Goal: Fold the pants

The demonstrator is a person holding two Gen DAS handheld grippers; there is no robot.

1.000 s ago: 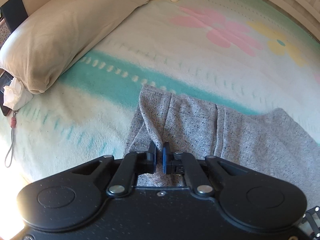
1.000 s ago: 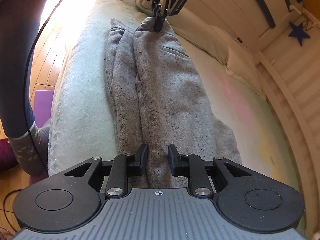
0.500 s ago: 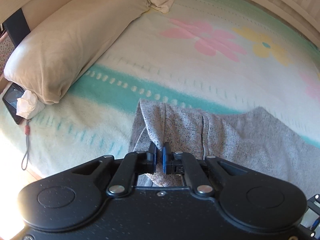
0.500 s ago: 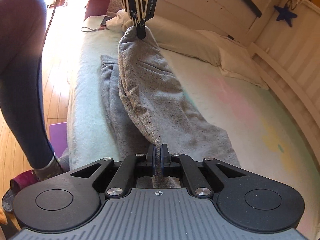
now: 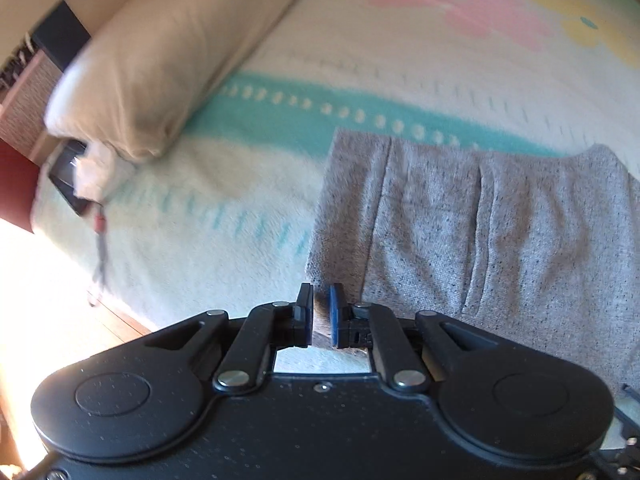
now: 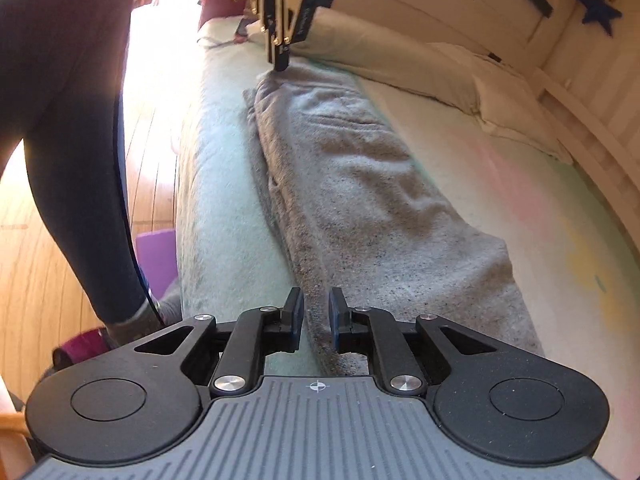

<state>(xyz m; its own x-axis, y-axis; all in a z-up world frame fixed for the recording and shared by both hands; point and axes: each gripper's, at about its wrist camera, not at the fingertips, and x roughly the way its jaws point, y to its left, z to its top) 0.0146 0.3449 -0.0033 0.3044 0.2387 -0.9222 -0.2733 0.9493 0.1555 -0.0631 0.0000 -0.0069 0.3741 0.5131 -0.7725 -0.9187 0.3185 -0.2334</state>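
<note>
We have just parted both sets of fingers: left gripper [image 5: 320, 312] and right gripper [image 6: 315, 322] (narrow gaps) straddle the grey pants' [image 6: 360, 184] edge, unclamped, on the bed [image 5: 240, 208].

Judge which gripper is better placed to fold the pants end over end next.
Right gripper, probably. Both have just been opening, fabric loose between their fingers; the right straddles the pants' leg-end edge, free to carry it to the waist, where the left gripper hangs.

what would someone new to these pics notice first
The grey pants lie in a long folded strip along the bed's near edge, on a pale blanket with pink and yellow flowers. A gripper sits at each end, the left gripper and right gripper, jaws slightly parted.
</note>
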